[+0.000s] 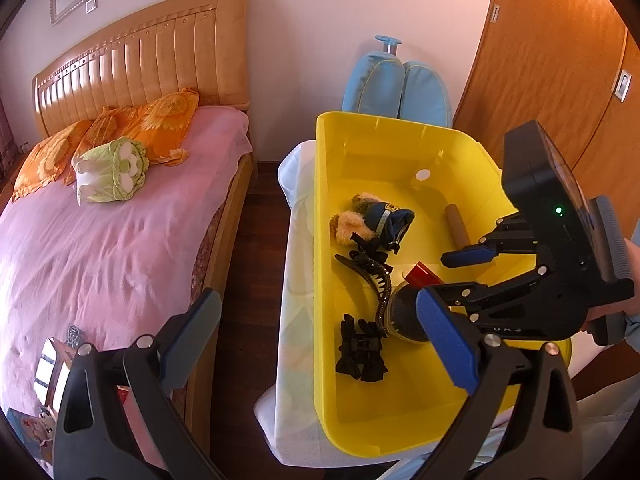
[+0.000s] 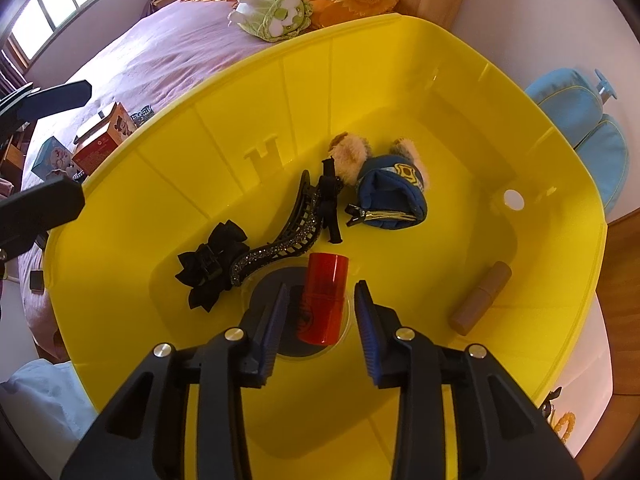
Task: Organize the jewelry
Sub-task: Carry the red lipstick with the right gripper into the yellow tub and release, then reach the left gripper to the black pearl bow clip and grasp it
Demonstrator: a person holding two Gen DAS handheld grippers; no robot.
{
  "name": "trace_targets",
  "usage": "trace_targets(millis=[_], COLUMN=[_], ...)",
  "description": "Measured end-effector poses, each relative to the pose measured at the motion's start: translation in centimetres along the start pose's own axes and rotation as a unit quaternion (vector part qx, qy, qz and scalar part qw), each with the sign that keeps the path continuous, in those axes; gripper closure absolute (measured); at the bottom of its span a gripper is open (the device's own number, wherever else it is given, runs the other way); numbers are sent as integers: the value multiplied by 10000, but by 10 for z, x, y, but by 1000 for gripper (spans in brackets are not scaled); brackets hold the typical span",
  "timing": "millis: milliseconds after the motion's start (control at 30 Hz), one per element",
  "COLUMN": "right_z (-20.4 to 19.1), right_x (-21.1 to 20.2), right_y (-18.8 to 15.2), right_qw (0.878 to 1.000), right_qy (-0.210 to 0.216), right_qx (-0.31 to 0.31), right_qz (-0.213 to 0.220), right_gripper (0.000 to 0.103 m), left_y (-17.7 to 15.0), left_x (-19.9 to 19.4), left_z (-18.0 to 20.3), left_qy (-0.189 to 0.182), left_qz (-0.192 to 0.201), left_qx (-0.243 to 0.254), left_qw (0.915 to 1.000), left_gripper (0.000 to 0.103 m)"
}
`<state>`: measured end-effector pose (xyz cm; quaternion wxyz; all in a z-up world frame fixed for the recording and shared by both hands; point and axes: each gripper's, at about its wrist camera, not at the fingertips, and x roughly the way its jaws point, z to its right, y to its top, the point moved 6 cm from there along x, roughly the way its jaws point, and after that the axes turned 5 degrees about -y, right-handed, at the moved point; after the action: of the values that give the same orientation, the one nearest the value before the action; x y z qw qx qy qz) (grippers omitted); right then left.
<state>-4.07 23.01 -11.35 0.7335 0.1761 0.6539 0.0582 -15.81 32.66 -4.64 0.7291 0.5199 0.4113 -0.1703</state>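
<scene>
Left gripper (image 1: pixel 316 344): spread wide, empty, hung over the gap between bed (image 1: pixel 100 240) and yellow bin (image 1: pixel 324 280), well apart from the contents.

Black bow clip (image 2: pixel 212 276), rhinestone claw clip (image 2: pixel 280 236): lay on the bin floor, left of centre.

Red cylinder (image 2: pixel 324 300): lay atop a round dark disc (image 2: pixel 260 292), long axis pointing away from the right gripper (image 2: pixel 320 304), straight between its pads.

Right gripper: the nearer; jaws parted, pads just clear of the cylinder either side.

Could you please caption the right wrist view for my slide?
Right gripper open around a red cylinder in a yellow bin of hair accessories.
</scene>
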Motion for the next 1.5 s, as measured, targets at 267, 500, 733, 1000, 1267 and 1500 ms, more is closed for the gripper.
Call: trace_targets(millis=[267,500,733,1000,1267,1500], right_z=[8,63,135,188,237,266], right_x=[-52,-104,-127,-139,-119,-76], right_y=[3,-39,-130,-214,-280,-310], right_qw=[9934,9774,9564,9333,9274,9374], right_qy=[-73,-266,-622,-896,-977,-1009], right_qx=[126,1065,2224,3008,3360,3242], right_qz=[1139,1807,1788,1743,1321,770], right_gripper=[10,6,6,6,6,6], left_y=[15,40,59,60,37,23], left_x=[-19,-16,13,40,111,190], left_z=[9,72,181,283,344,352], left_qy=[-242,-1023,-1657,-2060,-1799,-1368], left_qz=[408,485,216,-112,-869,-1132], left_qx=[-67,392,1325,2022,1765,1200], left_qw=[9989,9928,9770,9574,9638,9768], left_gripper=[7,7,7,7,7,7])
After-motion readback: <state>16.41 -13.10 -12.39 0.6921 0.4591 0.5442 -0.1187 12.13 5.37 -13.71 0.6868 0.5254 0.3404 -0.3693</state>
